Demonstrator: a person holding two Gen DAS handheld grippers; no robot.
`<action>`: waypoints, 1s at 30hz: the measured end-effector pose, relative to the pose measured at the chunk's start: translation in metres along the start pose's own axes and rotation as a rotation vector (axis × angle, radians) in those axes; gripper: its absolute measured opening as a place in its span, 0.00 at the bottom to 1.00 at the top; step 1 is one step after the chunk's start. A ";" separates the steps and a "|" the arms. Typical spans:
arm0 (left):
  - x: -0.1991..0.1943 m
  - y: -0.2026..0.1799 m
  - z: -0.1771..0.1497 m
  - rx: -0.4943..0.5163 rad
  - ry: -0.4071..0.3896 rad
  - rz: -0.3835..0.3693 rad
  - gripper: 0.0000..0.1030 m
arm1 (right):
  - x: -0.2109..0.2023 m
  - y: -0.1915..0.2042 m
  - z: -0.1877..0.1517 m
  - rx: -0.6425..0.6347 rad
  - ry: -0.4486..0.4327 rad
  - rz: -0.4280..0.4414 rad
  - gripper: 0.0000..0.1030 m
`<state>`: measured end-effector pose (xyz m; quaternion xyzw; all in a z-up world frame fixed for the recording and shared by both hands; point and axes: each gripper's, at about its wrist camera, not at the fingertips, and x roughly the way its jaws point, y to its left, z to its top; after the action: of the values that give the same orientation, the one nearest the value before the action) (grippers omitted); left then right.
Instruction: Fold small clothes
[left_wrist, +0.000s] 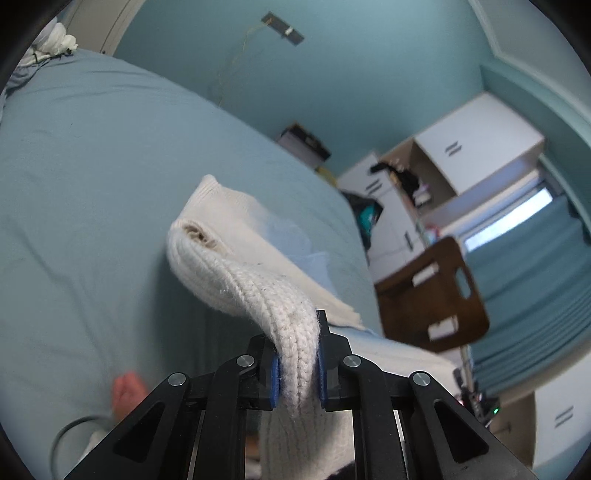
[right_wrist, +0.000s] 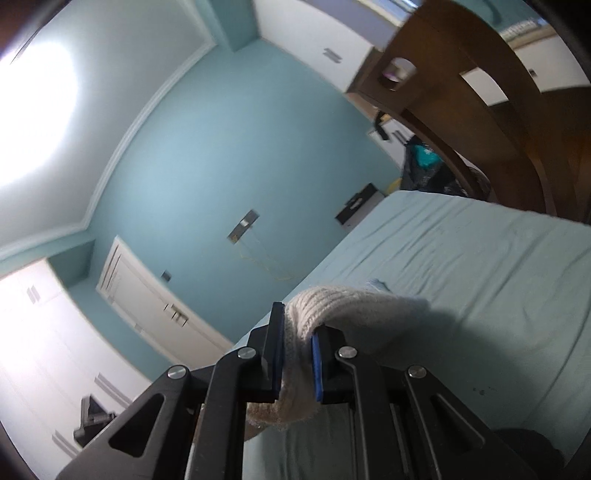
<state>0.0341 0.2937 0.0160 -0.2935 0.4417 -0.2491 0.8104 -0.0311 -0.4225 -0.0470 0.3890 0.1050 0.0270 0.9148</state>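
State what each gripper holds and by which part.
Both are shut on cream knit fabric: left gripper pinches a ribbed band, right gripper a ribbed edge.

I'm getting even, cool daylight on both feeds. Right wrist: blown-out white glare on the pale ceiling at ten o'clock, everything softly smeared. Left wrist: sharper, edges bowed, black vignette at corners.
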 end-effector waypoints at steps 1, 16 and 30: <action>-0.004 0.001 -0.004 0.003 0.022 0.011 0.13 | -0.005 0.003 -0.001 -0.032 0.019 0.005 0.08; 0.107 0.100 0.081 -0.597 0.270 -0.119 0.27 | 0.147 -0.102 0.030 0.263 0.472 -0.071 0.26; 0.234 0.118 0.117 -0.062 0.221 0.425 0.99 | 0.306 -0.257 0.002 0.263 0.567 -0.420 0.76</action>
<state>0.2661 0.2512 -0.1481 -0.1897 0.5870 -0.0897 0.7819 0.2596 -0.5631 -0.2822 0.4503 0.4341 -0.0683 0.7772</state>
